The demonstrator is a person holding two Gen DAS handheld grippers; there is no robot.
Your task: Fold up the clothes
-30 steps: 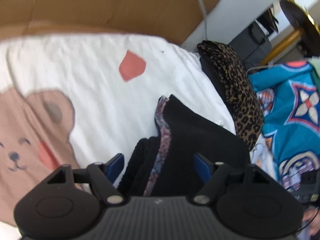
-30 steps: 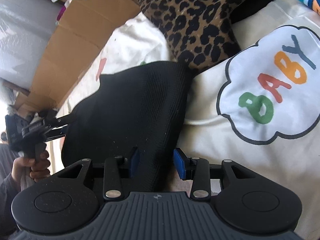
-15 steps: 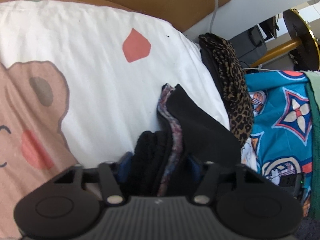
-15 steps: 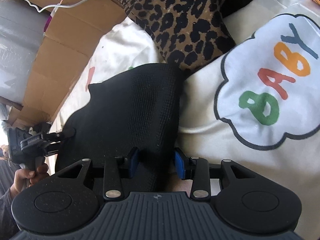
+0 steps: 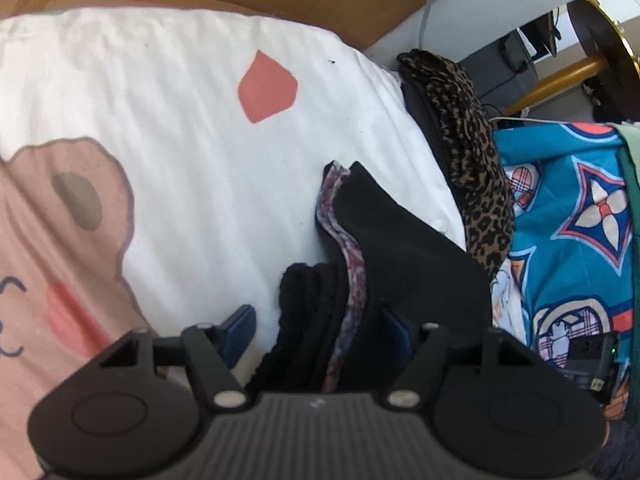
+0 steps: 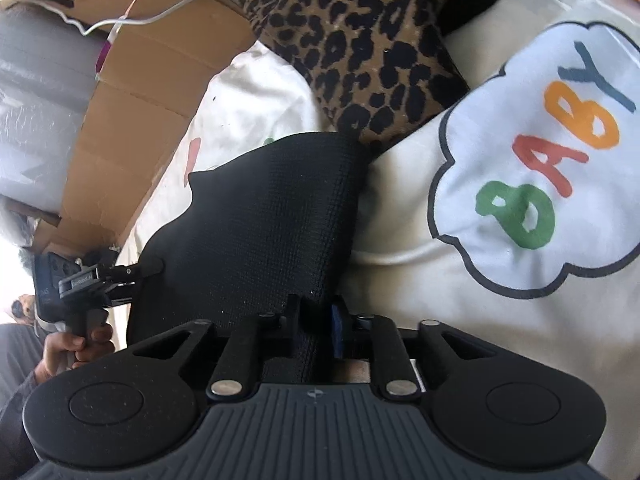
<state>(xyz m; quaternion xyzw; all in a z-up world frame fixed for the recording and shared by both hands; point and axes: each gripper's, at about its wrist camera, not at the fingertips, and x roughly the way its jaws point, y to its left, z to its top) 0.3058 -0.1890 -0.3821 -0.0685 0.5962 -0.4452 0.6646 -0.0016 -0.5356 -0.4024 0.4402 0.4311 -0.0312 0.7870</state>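
A black knit garment (image 6: 272, 216) is held between the two claws above a white bedsheet (image 5: 192, 128). The right gripper (image 6: 316, 328) is pressed together on a narrow fold of the garment's edge, the blue pads pinching the cloth directly between them. From there the fabric spreads forward and to the left of this claw, where its far corner meets the left gripper (image 6: 150, 268), gripped by a hand (image 6: 76, 350).

In the left wrist view, the left gripper (image 5: 320, 332) is seen spread: bunched black folds with a patterned lining (image 5: 348, 256) lie between the fingers, and a clear gap is left beside the left pad. A leopard-print garment (image 5: 476, 184) lies ahead and to the right of this claw, and a teal patterned cloth (image 5: 568, 216) further right. A bear print (image 5: 60, 248) is seen on the sheet to the left.
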